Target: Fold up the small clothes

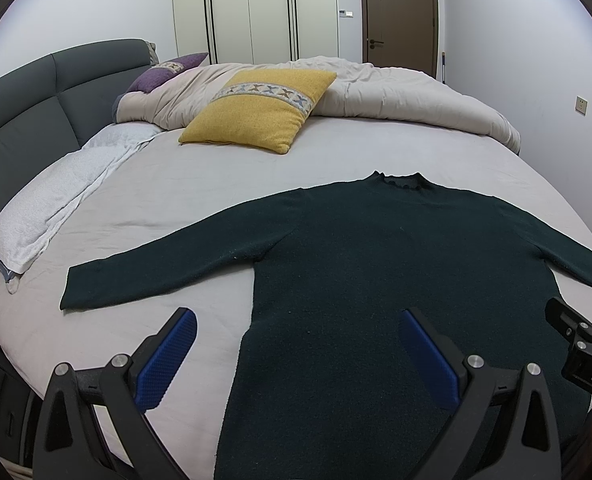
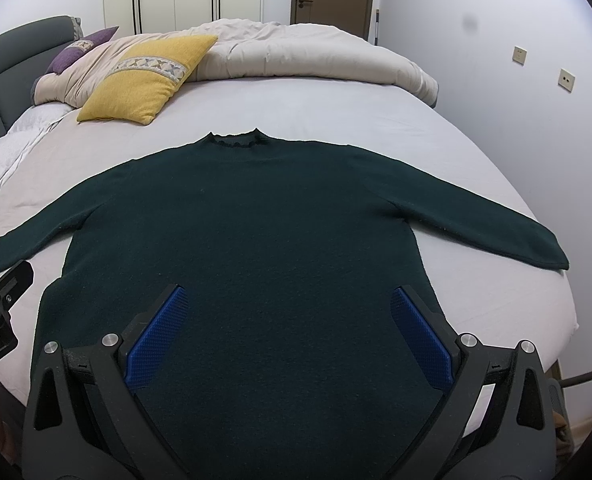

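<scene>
A dark green long-sleeved sweater lies flat on the bed, collar away from me, both sleeves spread out; it also shows in the right wrist view. My left gripper is open and empty, held above the sweater's lower left edge. My right gripper is open and empty, held above the sweater's lower body. The right gripper's body shows at the right edge of the left wrist view. The left gripper's body shows at the left edge of the right wrist view.
The sweater lies on a light grey bedsheet. A yellow pillow, a purple pillow and a bunched beige duvet lie at the far side. A grey headboard is on the left. A white folded towel lies beside it.
</scene>
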Demonstrator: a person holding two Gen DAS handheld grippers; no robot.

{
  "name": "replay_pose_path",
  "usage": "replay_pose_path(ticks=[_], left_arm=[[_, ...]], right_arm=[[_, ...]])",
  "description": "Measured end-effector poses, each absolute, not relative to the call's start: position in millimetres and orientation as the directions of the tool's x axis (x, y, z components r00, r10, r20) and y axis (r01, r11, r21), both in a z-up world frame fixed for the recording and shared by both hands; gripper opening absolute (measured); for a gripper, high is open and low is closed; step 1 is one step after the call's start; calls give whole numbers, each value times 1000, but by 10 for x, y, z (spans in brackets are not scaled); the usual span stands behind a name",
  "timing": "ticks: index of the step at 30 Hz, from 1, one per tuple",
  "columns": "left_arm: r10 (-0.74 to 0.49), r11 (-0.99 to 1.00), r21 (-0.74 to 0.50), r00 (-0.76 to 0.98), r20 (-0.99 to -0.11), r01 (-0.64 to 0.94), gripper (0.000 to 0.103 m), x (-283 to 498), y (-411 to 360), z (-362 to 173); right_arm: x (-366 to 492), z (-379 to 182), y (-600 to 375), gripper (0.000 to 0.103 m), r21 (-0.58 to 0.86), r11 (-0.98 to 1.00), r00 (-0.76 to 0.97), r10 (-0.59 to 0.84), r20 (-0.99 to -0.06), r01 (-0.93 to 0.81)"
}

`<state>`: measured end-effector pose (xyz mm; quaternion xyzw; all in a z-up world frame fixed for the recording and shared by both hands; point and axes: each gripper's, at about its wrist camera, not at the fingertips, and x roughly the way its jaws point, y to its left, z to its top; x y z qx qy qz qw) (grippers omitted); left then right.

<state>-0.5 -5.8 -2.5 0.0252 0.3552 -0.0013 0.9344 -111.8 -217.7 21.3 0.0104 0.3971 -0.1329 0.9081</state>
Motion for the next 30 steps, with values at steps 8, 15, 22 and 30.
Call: replay_pose_path(ticks=[8, 15, 22, 30], left_arm=[[14, 999, 44, 745, -667, 20, 103, -47, -29, -67], [-6, 1000, 15, 728, -686, 23, 103, -13, -8, -161], [-93, 996, -75, 684, -723, 57, 103, 152, -80, -223], [-194, 981, -153, 620, -760, 120, 103, 443, -390, -385]], right_arm=[[-1110, 147, -2127, 103, -87, 965, 644, -232, -729, 248], [-1078, 111, -2272, 103, -32, 966, 647, -197, -737, 258], [-1226, 216, -3532, 103, 221, 890, 714, -150, -684, 398], [-1977, -463, -6048, 83, 566, 427, 677, -170, -716, 706]])
